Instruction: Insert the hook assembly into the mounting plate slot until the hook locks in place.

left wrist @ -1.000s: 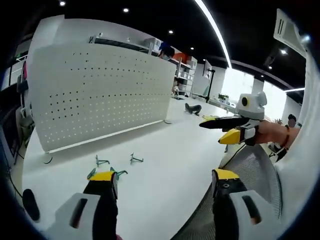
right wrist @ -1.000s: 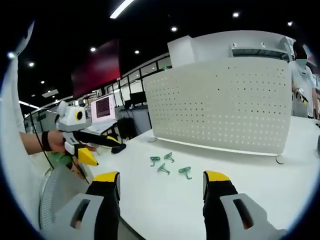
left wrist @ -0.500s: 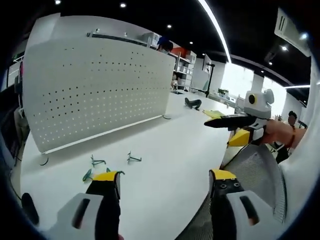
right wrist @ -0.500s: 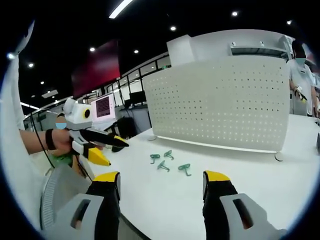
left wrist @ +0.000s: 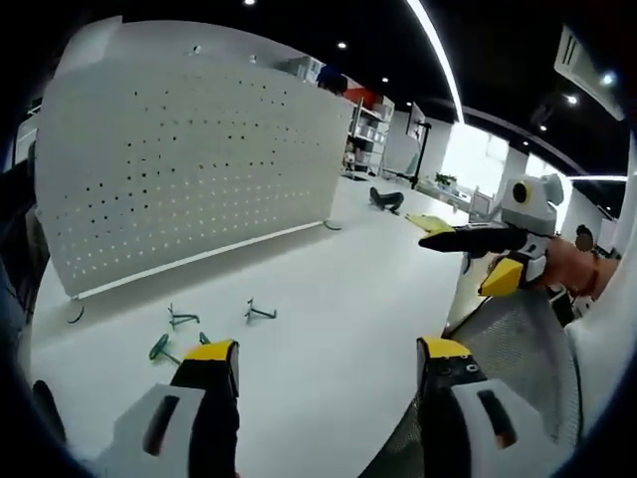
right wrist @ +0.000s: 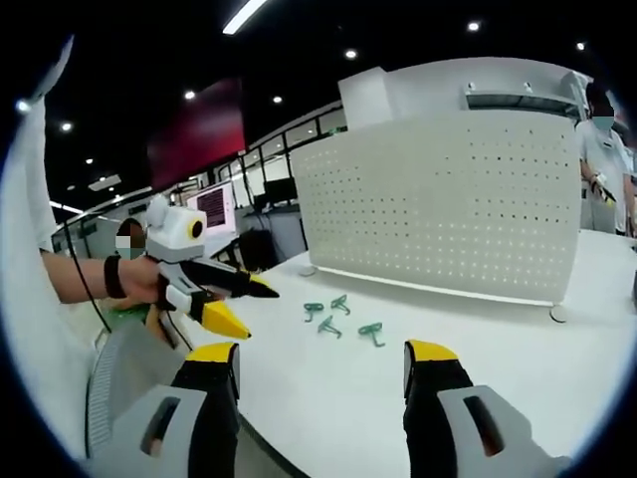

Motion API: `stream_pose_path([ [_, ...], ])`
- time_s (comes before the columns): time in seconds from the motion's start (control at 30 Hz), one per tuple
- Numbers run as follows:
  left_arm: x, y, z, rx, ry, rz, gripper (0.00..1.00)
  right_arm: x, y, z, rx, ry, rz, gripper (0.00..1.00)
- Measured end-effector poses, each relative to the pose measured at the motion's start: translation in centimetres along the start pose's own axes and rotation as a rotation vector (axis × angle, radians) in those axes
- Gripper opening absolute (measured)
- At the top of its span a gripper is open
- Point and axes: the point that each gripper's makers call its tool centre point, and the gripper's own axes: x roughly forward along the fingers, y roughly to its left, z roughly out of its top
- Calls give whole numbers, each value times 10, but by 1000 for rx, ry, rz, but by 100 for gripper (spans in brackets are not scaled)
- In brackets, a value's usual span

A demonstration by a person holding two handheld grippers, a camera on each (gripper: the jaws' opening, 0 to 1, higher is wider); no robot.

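Both claws are wide and carry nothing: the left claw (left wrist: 323,363) hovers over the white desk (left wrist: 328,299) with the green hooks (left wrist: 261,313) lying loose toward its 10 o'clock, and the right claw (right wrist: 323,363) has them at its 12 o'clock, well apart from its jaws. The perforated mounting plate (left wrist: 189,159) stands upright on the desk beyond the hooks. The likely trouble is a small wire hook slipping or twisting in a wide claw, so that it meets the slot crooked and never locks.
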Motion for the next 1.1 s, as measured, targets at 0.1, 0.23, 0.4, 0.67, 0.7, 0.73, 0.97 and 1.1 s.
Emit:
stream_pose_path([
  [0.1, 5, 2, 0, 4, 15, 3, 73, -1, 0, 0, 2, -2, 4, 68],
  [0.23, 10, 8, -3, -16, 43, 15, 71, -4, -4, -1, 0, 1, 1, 68],
  [0.4, 17, 15, -4, -12, 66, 27, 71, -8, -7, 0, 1, 0, -8, 68],
  [0.67, 29, 23, -7, 0, 105, 43, 67, -10, -10, -2, 9, -3, -21, 68],
  [0.7, 31, 22, -7, 12, 113, 31, 68, -10, -10, -3, 8, 3, -22, 68],
  [0.73, 32, 22, -8, 12, 120, 24, 68, -10, -10, -4, 8, 4, -23, 68],
  [0.97, 43, 28, -2, 10, 123, 32, 63, -7, -8, -4, 6, 3, -23, 67],
  [1.1, 49, 34, -6, 13, 167, 53, 57, -7, -8, -9, 0, 24, -24, 67],
])
